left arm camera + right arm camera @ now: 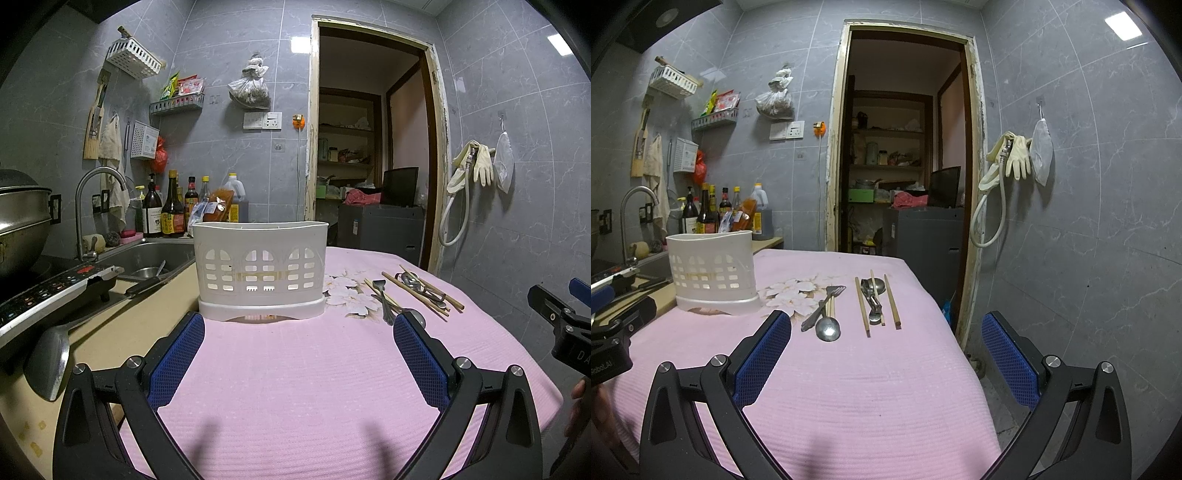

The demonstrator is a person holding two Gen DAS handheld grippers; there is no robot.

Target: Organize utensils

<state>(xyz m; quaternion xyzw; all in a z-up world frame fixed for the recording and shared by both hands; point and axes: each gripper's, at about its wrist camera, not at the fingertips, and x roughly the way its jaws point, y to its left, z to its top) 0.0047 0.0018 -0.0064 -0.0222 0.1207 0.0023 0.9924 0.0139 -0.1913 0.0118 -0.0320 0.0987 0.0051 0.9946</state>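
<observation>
A white slotted utensil holder [260, 269] stands on the pink cloth, straight ahead of my left gripper [298, 334], which is open and empty. The holder also shows in the right wrist view [711, 271] at left. Utensils lie on the cloth: a fork [823, 303] and a spoon [828, 328] lying over chopsticks, then wooden chopsticks [861, 306] and more metal spoons [873, 295] to the right. In the left wrist view the pile of utensils [410, 291] lies right of the holder. My right gripper [886, 334] is open and empty, short of the utensils.
The pink cloth [868, 387] covers a table whose right edge drops to the floor. A sink [155, 258], faucet [92, 206], bottles [173, 210], an induction cooker [55, 291] and a ladle [50, 354] are at left. A doorway [905, 147] is behind the table.
</observation>
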